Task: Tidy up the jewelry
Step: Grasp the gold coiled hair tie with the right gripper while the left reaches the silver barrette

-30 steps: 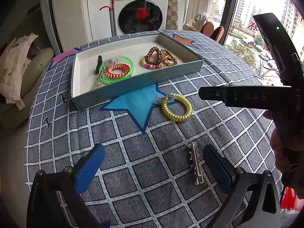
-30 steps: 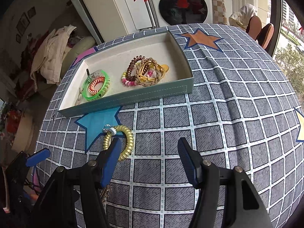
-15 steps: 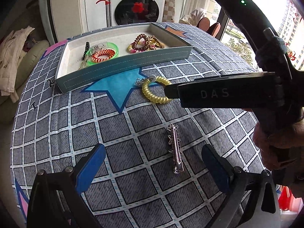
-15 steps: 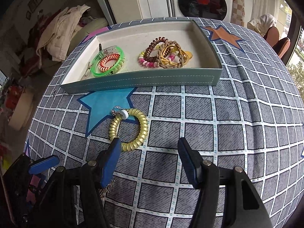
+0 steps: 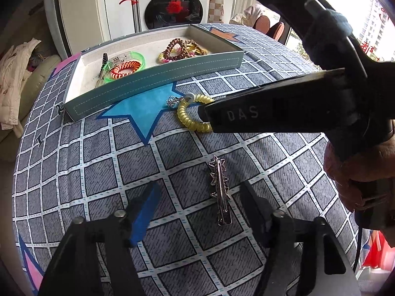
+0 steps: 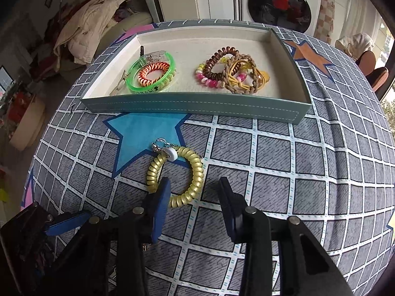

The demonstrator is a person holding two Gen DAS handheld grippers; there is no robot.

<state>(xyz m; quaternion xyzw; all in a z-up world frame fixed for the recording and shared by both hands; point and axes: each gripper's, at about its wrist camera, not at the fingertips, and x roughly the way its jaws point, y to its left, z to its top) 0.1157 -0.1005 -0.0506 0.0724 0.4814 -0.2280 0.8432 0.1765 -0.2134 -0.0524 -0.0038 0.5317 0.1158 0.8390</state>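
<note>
Two grippers closing: left gripper [image 5: 200,202] around the hair clip [image 5: 219,190], right gripper [image 6: 195,194] around the yellow coil bracelet [image 6: 176,176]; neither gripped.

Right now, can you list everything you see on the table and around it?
Tray: one, teal outside and cream inside, far side of the table.
Green bangle: one, left part of the tray, with an orange coil tie inside it.
Pile of hair ties: several, brown, pink, tan and yellow, right part of the tray.
Yellow coil bracelet: one, on the cloth before the tray, by the blue star.
Hair clip: one, silver, on the cloth nearer the cameras.
Tablecloth: one, grey checks.
Washing machine: one, white, behind the table.
Left gripper: fingers closing, either side of the clip.
Right gripper: fingers closing, astride the bracelet's near edge.
</note>
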